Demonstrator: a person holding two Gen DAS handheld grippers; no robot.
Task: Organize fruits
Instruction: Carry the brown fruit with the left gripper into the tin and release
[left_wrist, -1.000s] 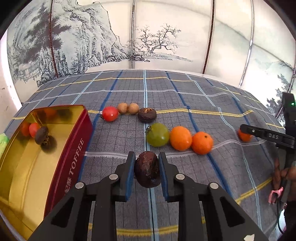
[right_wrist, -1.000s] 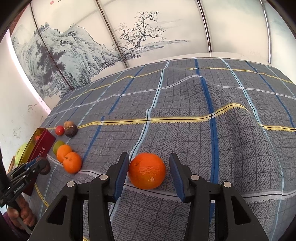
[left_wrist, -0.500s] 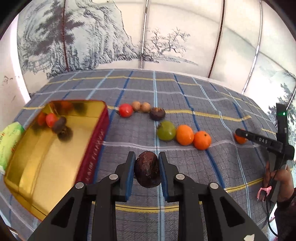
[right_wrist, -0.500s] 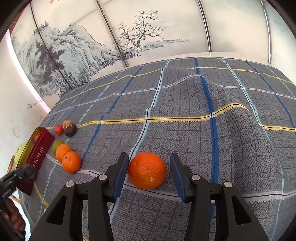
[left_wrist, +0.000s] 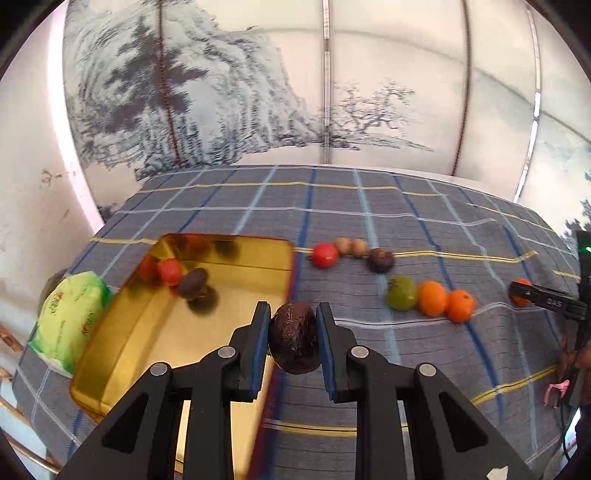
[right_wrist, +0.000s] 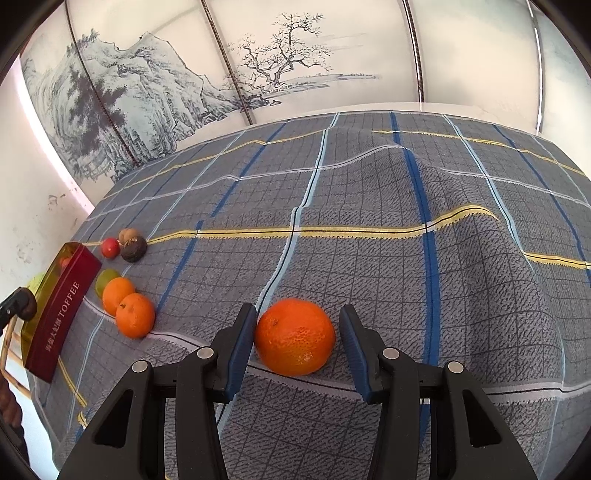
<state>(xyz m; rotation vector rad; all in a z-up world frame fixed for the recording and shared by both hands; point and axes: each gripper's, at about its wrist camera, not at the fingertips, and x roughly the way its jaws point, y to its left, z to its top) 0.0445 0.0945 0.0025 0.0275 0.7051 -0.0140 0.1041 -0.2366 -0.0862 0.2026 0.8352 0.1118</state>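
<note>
My left gripper (left_wrist: 293, 341) is shut on a dark brown fruit (left_wrist: 293, 338) and holds it above the right rim of the gold-lined red TOFFEE tin (left_wrist: 147, 343). The tin holds a red fruit (left_wrist: 171, 272) and a dark fruit (left_wrist: 192, 283). On the checked cloth lie a red fruit (left_wrist: 325, 255), two small tan fruits (left_wrist: 351, 246), a dark fruit (left_wrist: 380, 260), a green fruit (left_wrist: 402, 297) and two oranges (left_wrist: 447, 301). My right gripper (right_wrist: 297, 341) is open around a third orange (right_wrist: 294, 336) that rests on the cloth; the jaws stand apart from it.
A green packet (left_wrist: 68, 321) lies left of the tin at the cloth's edge. The tin's red side (right_wrist: 59, 314) and the fruit row (right_wrist: 127, 306) show at the left of the right wrist view. A painted screen stands behind the table.
My left gripper has carried the dark brown fruit left, from over the cloth to over the tin's right rim. The right gripper and its orange have hardly moved.
</note>
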